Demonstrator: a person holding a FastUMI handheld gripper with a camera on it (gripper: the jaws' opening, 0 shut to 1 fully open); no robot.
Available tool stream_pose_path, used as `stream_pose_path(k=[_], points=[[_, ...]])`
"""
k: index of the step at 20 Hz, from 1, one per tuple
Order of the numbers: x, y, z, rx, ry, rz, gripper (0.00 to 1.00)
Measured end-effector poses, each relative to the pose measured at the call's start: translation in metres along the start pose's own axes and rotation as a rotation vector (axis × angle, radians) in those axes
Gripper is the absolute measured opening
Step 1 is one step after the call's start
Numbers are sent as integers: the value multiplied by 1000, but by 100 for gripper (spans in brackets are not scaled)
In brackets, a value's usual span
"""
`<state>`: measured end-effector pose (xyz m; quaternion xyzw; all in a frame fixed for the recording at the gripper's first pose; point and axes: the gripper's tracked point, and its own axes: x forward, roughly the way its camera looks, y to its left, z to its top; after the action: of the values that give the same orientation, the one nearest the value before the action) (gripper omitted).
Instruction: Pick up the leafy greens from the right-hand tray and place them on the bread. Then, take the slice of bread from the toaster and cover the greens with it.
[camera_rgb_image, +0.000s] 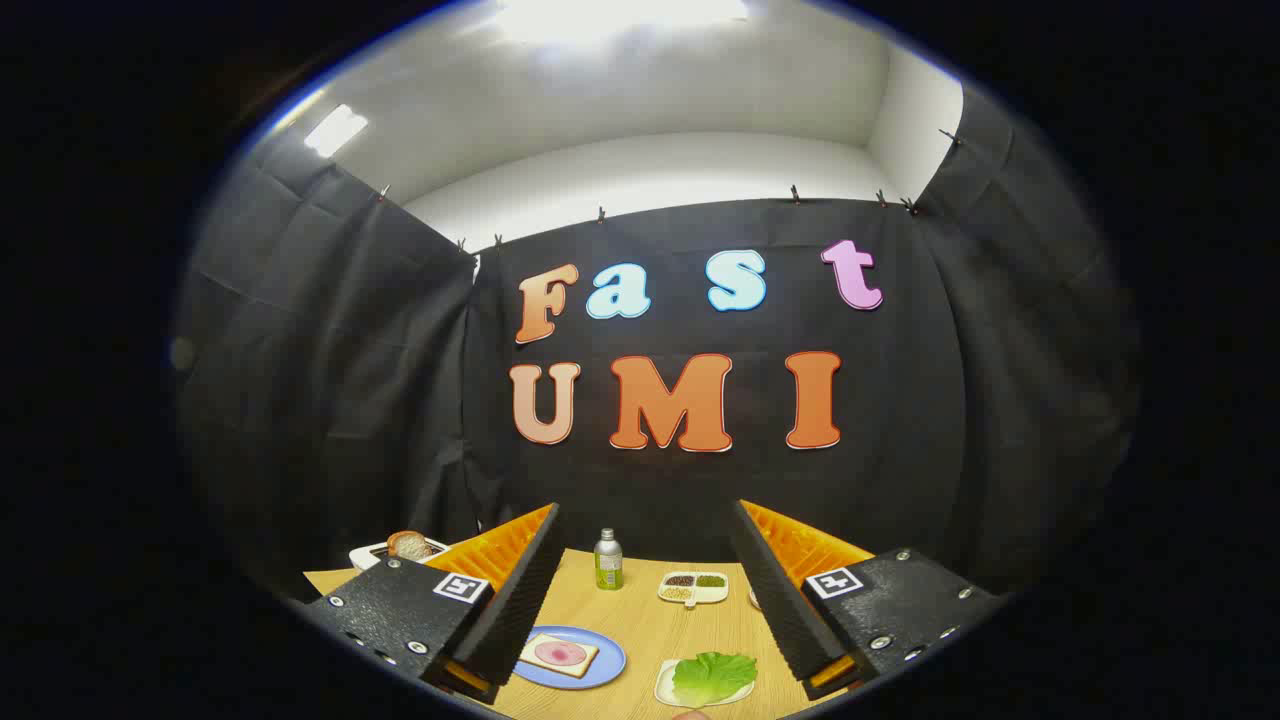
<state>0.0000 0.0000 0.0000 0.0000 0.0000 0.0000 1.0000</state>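
Note:
My gripper (645, 590) hangs open above the wooden table, its two fingers wide apart with nothing between them. Below and ahead, nearer the right finger, the leafy greens (713, 675) lie on a small white tray (668, 688). Close to the left finger sits a blue plate (608, 662) holding a slice of bread (558, 654) with a pink round of meat on top. Beyond the left finger stands a white toaster (368, 553) with a brown slice of bread (409, 544) sticking up out of it.
A small metal bottle with a green label (608, 560) stands at the back of the table (645, 625). To its right is a white divided dish (694, 587) with seeds and grains. Black cloth walls close in the booth behind.

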Motion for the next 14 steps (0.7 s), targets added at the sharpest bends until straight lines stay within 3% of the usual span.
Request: stream_pose_path(k=[14], points=[[0, -11, -1, 0, 2, -13, 99]])
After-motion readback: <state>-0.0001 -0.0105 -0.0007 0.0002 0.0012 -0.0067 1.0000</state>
